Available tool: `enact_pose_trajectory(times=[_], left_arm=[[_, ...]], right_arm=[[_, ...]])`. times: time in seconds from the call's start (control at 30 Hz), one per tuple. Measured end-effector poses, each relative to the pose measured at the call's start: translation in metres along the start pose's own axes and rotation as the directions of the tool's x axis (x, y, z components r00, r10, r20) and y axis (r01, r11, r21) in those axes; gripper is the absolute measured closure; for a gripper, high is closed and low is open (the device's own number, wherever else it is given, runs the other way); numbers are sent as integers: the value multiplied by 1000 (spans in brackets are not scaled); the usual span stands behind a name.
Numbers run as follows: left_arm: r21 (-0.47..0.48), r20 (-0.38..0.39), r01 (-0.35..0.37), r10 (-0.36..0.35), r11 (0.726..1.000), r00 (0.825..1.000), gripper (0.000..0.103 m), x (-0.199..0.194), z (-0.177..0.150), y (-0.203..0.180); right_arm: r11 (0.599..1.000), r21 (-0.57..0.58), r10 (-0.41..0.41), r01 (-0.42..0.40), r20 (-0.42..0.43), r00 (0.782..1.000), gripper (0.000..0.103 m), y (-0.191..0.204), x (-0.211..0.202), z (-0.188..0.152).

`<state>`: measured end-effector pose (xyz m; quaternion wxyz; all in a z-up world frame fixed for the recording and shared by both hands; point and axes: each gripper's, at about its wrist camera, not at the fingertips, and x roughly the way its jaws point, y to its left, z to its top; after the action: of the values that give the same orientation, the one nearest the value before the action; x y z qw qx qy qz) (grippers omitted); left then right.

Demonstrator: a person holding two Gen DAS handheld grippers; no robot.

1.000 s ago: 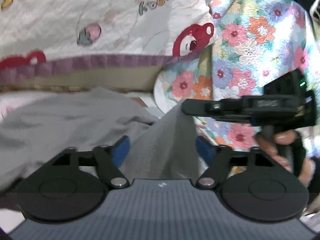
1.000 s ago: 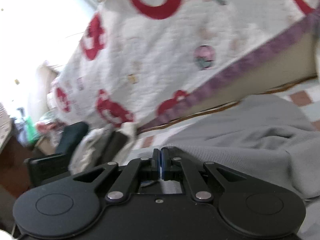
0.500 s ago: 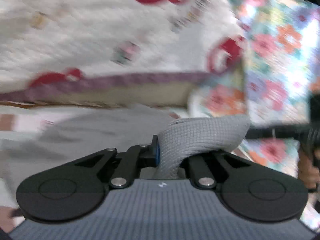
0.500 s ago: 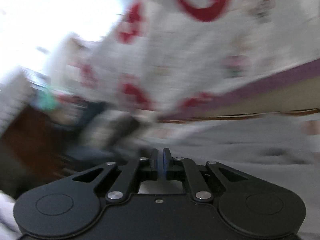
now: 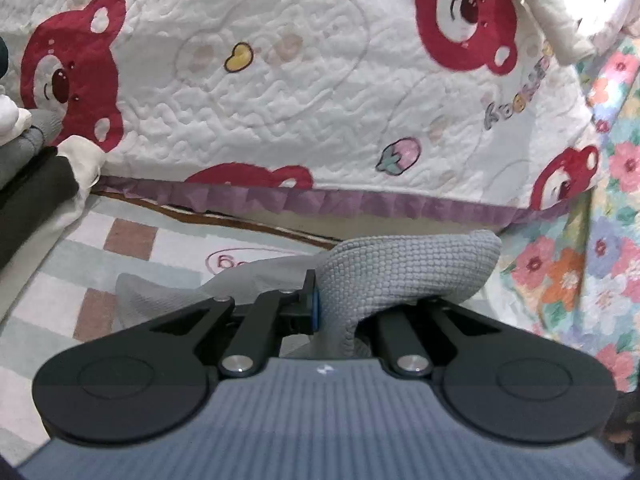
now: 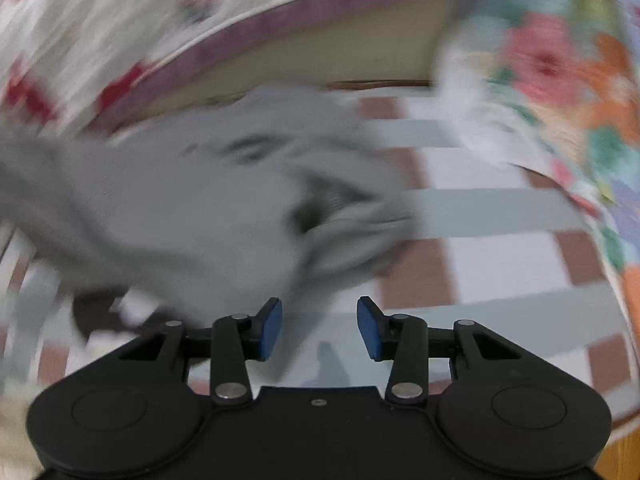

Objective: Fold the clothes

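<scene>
One "Koo…" word [image 5: 516, 92] on quilt [image 5: 280, 100]

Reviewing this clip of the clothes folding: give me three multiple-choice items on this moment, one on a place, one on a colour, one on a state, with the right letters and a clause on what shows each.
1. Where does the grey garment lie?
A. On the checked rug beside the bed
B. On top of the bear quilt
C. Inside a basket

2. What colour is the frilled trim along the lower edge of the bear quilt?
A. Yellow
B. Purple
C. Black

3. What is the left gripper doing?
A. Standing wide open with nothing near it
B. Clamped on a fold of grey knit fabric
C. Holding a white sock

Answers:
1. A: the right wrist view shows the garment spread over the checked rug, below the bed's edge.
2. B: the left wrist view shows a purple pleated band under the white quilt.
3. B: grey fabric is pinched at the blue pad and bulges over the fingers, while the right gripper is opening with nothing between its pads.
</scene>
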<state>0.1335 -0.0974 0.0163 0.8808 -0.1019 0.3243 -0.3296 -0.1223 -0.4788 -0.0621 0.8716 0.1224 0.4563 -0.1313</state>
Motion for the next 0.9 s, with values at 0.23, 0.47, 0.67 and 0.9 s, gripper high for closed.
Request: enact_pose_trajectory(times=[0.23, 0.47, 0.67, 0.9], left_arm=[[-7, -15, 3, -3, 1000, 1000, 97, 4, -3, 3], [-59, -26, 39, -41, 998, 999, 97, 3, -4, 9], [-99, -37, 45, -49, 994, 998, 97, 5, -5, 14], [-154, -45, 71, -79, 986, 996, 97, 7, -5, 21]], right_arm=[[999, -41, 28, -32, -87, 996, 45, 19, 32, -5], [851, 486, 198, -200, 55, 979, 44, -40, 46, -24], [847, 478, 269, -231, -12, 963, 51, -26, 63, -26], [917, 320, 155, -237, 261, 953, 97, -16, 1, 11]])
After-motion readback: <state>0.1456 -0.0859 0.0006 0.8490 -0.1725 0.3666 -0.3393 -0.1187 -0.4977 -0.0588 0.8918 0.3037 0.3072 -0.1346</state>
